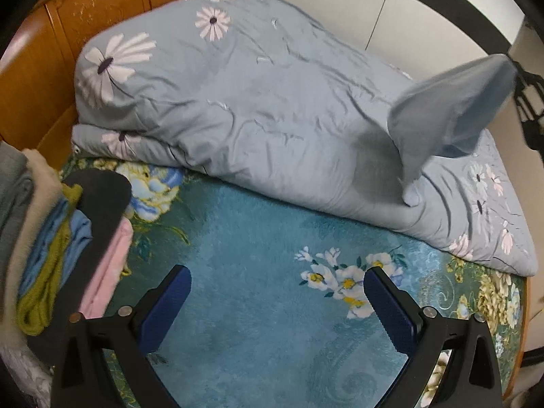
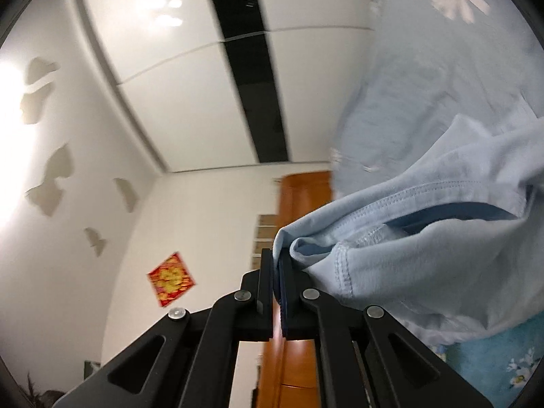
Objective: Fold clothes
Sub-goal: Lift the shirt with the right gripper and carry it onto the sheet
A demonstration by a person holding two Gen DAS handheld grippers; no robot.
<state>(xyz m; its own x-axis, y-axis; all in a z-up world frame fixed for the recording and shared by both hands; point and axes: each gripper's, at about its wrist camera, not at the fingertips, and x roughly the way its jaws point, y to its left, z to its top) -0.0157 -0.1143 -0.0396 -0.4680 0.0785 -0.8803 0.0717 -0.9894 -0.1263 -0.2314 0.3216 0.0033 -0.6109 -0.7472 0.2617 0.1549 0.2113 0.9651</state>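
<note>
The left claw (image 1: 277,292) stands wide, its two blue pads well apart and holding nothing, poised over a teal floral blanket (image 1: 244,238) that covers the bed. At 9 o'clock in the left wrist view sits a stack of folded clothes (image 1: 64,238) in grey, cream, blue, olive, black and pink layers. A grey-blue quilt with daisy print (image 1: 238,102) lies bunched across the far side from 10 to 3 o'clock, against an orange wooden headboard (image 1: 85,3). At 2 o'clock a light blue garment (image 1: 452,108) hangs lifted above the quilt, its lower tip touching or just over it. In the right wrist view the right claw (image 2: 276,272) is pinched narrow on a hemmed edge of that light blue garment (image 2: 425,258), which drapes toward 3 o'clock. A red and gold square decoration (image 2: 171,278) hangs on the white wall at 8 o'clock.
</note>
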